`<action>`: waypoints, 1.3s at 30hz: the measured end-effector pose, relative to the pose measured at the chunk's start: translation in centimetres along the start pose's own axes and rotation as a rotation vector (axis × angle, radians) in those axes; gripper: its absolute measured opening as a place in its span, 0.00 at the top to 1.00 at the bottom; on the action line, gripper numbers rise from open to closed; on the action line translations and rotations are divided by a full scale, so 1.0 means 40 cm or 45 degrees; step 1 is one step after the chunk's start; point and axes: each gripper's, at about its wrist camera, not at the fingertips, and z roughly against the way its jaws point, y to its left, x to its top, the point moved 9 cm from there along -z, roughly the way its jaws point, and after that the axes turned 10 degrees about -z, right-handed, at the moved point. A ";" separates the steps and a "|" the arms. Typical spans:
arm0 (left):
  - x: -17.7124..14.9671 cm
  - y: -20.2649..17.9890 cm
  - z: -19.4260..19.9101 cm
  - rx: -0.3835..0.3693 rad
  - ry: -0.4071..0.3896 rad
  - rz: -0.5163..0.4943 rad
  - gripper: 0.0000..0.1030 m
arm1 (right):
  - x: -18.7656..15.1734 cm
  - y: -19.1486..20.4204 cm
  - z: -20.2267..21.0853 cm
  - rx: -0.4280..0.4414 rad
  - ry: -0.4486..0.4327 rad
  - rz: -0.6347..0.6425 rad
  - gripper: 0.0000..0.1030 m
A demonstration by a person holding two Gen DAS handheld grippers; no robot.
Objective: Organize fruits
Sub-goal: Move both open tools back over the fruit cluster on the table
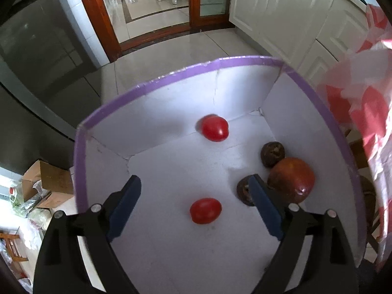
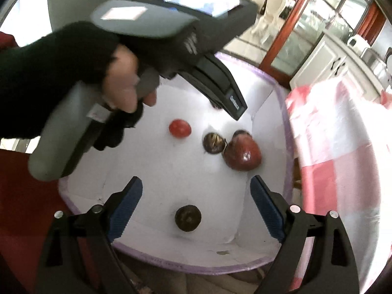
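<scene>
- Here, in the left wrist view, the left gripper [image 1: 196,196] hangs with jaws apart and nothing clamped; a small red tomato [image 1: 205,210] lies loose on the white box [image 1: 171,257] floor straight below, its long axis crosswise between the fingers. A second tomato [image 1: 215,128] sits by the far wall; a large red fruit [image 1: 291,179] and two dark ones lie right.
- In the right wrist view, the right gripper [image 2: 196,193] is likewise spread and empty above a dark round fruit [image 2: 188,218]. Pink checked cloth [image 2: 343,147] borders the box; kitchen cabinets behind.
</scene>
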 end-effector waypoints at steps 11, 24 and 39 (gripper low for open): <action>0.194 0.017 0.413 0.110 -0.674 0.154 0.08 | 0.091 -0.238 0.284 0.048 -0.471 -0.506 0.14; 0.249 -0.674 0.674 -0.388 -0.920 -0.502 0.01 | -0.196 -0.759 0.643 -0.401 -0.897 -1.286 0.14; 0.209 -1.506 0.587 -0.730 -0.683 -0.876 0.01 | -0.599 -1.139 0.702 -0.634 -0.857 -1.938 0.14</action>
